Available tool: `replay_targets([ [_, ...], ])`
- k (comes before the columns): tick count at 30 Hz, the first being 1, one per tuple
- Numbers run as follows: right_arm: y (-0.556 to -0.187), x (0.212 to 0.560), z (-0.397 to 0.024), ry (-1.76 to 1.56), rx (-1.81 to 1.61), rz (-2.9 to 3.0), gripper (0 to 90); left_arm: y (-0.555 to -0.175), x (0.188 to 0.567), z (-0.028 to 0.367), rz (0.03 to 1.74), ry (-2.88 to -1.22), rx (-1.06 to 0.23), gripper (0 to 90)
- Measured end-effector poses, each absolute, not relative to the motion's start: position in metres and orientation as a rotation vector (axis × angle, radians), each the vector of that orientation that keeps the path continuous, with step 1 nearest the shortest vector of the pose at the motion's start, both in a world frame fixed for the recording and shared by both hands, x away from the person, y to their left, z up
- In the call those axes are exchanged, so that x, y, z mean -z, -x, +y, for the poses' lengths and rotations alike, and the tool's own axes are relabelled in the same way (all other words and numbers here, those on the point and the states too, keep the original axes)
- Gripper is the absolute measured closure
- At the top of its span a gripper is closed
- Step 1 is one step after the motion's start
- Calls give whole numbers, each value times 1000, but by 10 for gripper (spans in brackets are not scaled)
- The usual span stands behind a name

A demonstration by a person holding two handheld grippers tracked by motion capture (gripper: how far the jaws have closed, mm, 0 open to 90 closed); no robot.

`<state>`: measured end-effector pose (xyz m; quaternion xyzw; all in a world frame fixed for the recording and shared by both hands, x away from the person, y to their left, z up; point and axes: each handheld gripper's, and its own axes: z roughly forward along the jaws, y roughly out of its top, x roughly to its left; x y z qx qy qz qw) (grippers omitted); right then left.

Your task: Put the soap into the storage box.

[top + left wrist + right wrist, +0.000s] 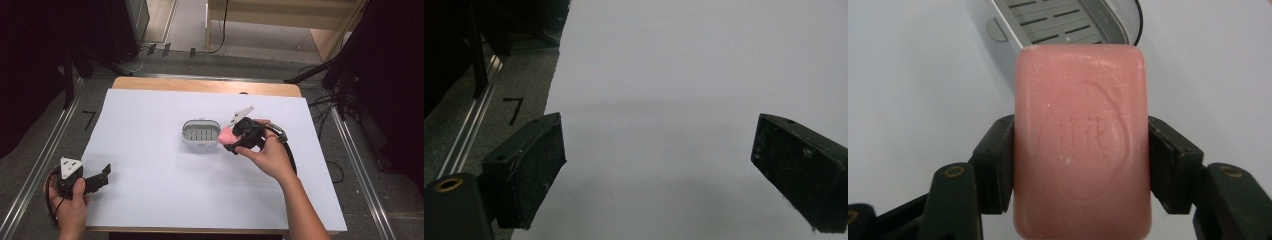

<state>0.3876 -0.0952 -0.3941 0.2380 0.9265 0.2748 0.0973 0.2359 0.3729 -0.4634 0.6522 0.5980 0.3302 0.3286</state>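
A pink bar of soap with an embossed oval stamp sits clamped between the two black pads of my right gripper. In the high view the soap is held just right of a grey oval soap dish with a slotted floor, near the middle of the white table. The dish's rim lies beyond the bar in the right gripper view. My left gripper rests at the table's front left corner, jaws wide apart over bare white surface with nothing between them.
The white sheet covers the table, with a wooden strip along the far edge. A metal rail and grey floor run along the left side, cables on the right.
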Motion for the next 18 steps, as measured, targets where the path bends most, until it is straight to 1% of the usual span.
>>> replay_targets([
  [18, -401, 381, -75, -589, -874, 2756, 386, -235, 463, 374, 1567, -1702, -858, 76],
])
